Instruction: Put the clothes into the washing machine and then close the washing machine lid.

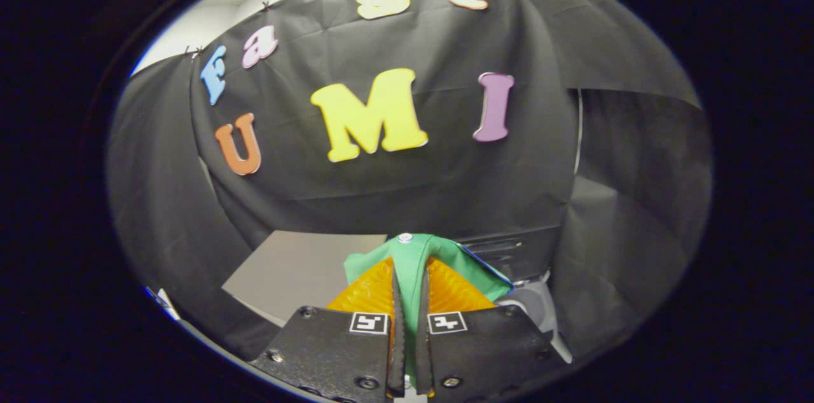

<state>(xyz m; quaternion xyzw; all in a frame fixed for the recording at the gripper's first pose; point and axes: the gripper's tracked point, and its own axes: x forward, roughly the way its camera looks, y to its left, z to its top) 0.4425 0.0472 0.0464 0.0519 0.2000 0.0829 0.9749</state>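
Mid-carry: green garment clamped in gripper, not yet in the washing machine.

The gripper (407, 301) has both fingers pressed together on a green garment (413, 257), a thin strip of cloth pinched between them and the rest bunched over and just ahead of the fingertips; a small white snap or button sits at the top of the bunch. Garment looks lifted, facing the booth wall. Beyond the fingers on one side lies a flat grey panel (299, 269), possibly the washing machine lid, can't tell for sure; on the other side a dark boxy unit (515, 253) with a pale curved part below it, maybe the machine body. Judged progress: pickup done; dropping the clothes into the drum and closing the lid both left. Drum opening not visible.
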